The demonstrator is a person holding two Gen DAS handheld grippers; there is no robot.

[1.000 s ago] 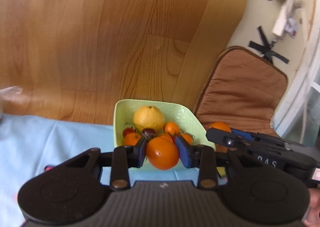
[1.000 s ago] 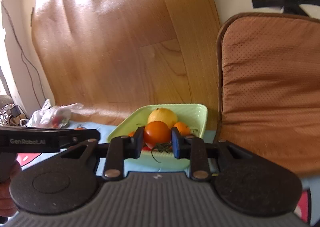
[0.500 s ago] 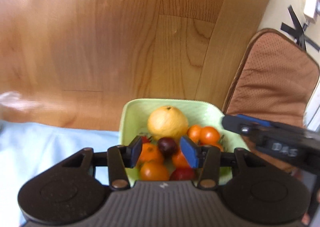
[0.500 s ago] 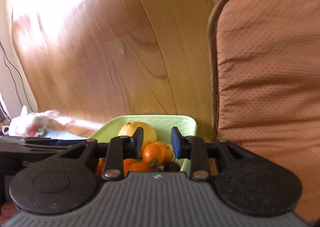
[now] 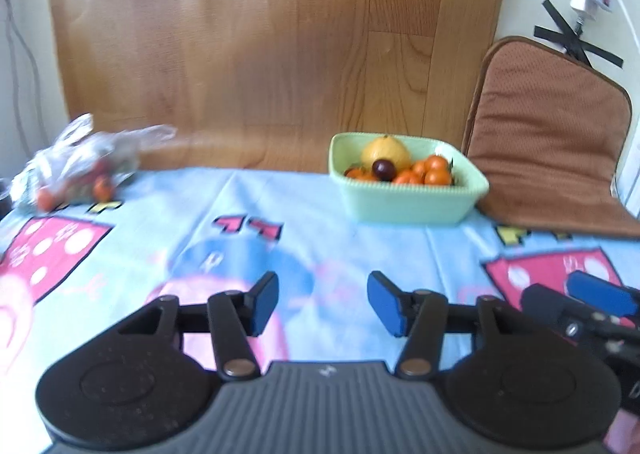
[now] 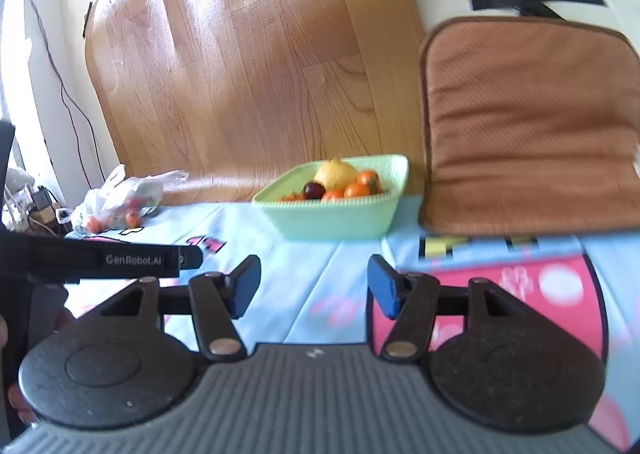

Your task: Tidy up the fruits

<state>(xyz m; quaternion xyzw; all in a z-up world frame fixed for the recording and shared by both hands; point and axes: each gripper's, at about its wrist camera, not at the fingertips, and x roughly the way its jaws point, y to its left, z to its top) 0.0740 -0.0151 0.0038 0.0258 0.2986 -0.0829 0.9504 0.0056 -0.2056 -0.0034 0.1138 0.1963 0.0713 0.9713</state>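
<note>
A pale green bowl [image 5: 412, 201] stands at the back of the table and holds a yellow citrus fruit [image 5: 385, 149], a dark plum [image 5: 383, 169] and several orange tomatoes [image 5: 436, 169]. It also shows in the right wrist view [image 6: 340, 213]. My left gripper [image 5: 323, 304] is open and empty, low over the tablecloth, well in front of the bowl. My right gripper [image 6: 314, 286] is open and empty too, also back from the bowl. A clear plastic bag [image 5: 80, 169] with more small tomatoes lies at the far left; it also shows in the right wrist view [image 6: 120, 201].
A light blue cartoon-print tablecloth [image 5: 280, 246] covers the table. A brown cushion [image 5: 552, 133] leans at the back right beside the bowl. A wood-grain panel [image 5: 280, 53] stands behind. Cables and a charger [image 6: 40, 197] sit at the far left.
Both grippers let go of their orange tomatoes over the bowl, opened, and pulled back from it towards the front of the table. The bowl now looks farther away.
</note>
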